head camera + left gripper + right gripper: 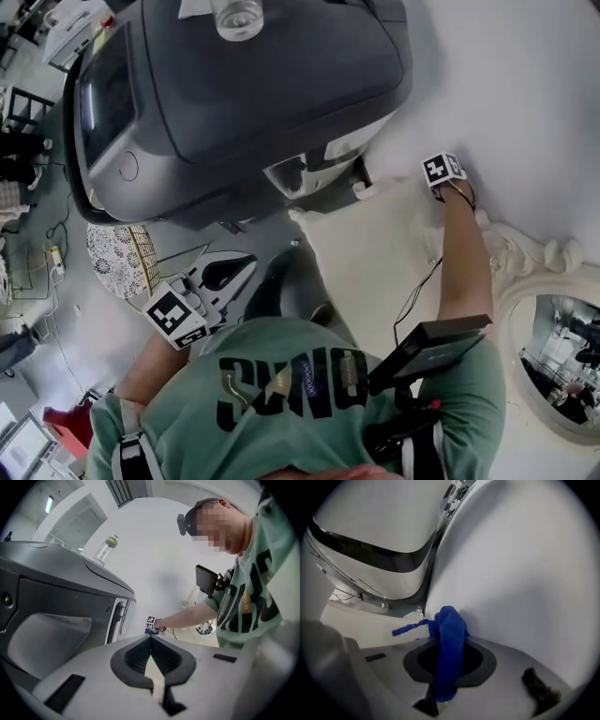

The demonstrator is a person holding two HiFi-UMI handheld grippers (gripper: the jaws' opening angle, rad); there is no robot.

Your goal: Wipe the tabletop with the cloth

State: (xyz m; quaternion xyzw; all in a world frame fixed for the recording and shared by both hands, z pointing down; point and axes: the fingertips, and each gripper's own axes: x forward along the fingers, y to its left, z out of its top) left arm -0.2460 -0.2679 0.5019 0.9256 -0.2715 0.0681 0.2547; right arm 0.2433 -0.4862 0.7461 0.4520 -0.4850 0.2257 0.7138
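My right gripper [448, 623] is shut on a blue cloth [450, 641] that bunches up between its jaws and presses against the white surface [515, 569]. In the head view this gripper [442, 172] shows only its marker cube at the end of the outstretched right arm, beside the dark machine's base; the cloth is hidden there. The left gripper view catches the cloth [149, 631] as a blue scrap under that cube. My left gripper [150, 638] is shut with nothing in it and hangs low at the left [225, 274], away from the cloth.
A big dark grey machine [234, 94] fills the upper left, with a glass jar [236, 17] on top. An ornate white mirror frame [525, 253] lies at the right. A black device [431, 345] is strapped to the person's right shoulder.
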